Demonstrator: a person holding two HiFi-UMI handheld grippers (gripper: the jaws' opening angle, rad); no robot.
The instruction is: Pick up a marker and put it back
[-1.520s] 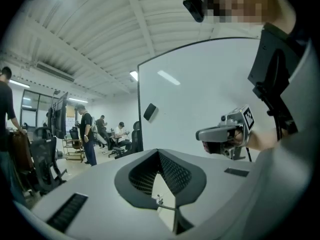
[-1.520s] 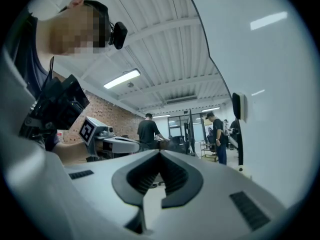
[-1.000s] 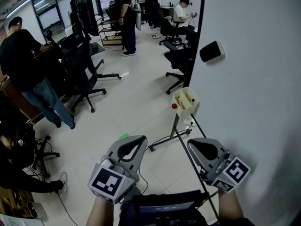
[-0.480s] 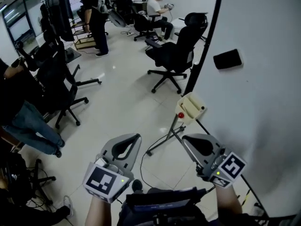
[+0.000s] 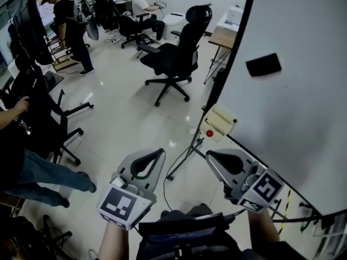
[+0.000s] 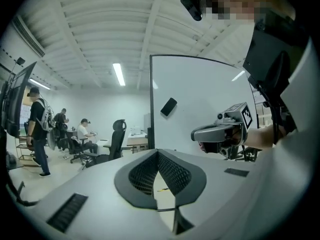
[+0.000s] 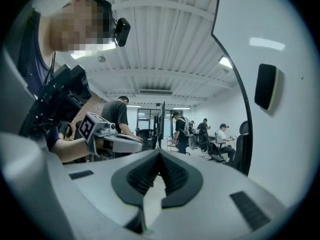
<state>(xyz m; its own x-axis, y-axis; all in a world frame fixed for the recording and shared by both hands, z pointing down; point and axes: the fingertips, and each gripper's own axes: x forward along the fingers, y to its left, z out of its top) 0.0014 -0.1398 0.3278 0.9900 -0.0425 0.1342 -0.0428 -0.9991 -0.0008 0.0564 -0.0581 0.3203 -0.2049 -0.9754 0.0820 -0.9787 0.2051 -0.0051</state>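
Note:
A beige marker tray [image 5: 221,120] hangs at the lower corner of the whiteboard [image 5: 303,118], with a small red piece [image 5: 209,133] at its near end; I cannot make out single markers in it. A black eraser [image 5: 263,64] sticks to the board. My left gripper [image 5: 160,151] is held low at the left, shut and empty. Just below the tray, my right gripper [image 5: 209,154] is also shut with nothing in it. In the left gripper view the jaws [image 6: 158,152] meet, with the right gripper [image 6: 220,132] ahead. In the right gripper view the jaws [image 7: 160,152] are closed too.
A black office chair [image 5: 173,58] stands on the glossy floor beyond the board. The board's stand legs [image 5: 184,156] and a cable run across the floor near my grippers. A person's legs [image 5: 38,169] are at the left, with more chairs and people at the back.
The head view has swung, so the board, tray and chairs have shifted in the frame and the tray sits closer to my right gripper. Both grippers stay shut and empty.

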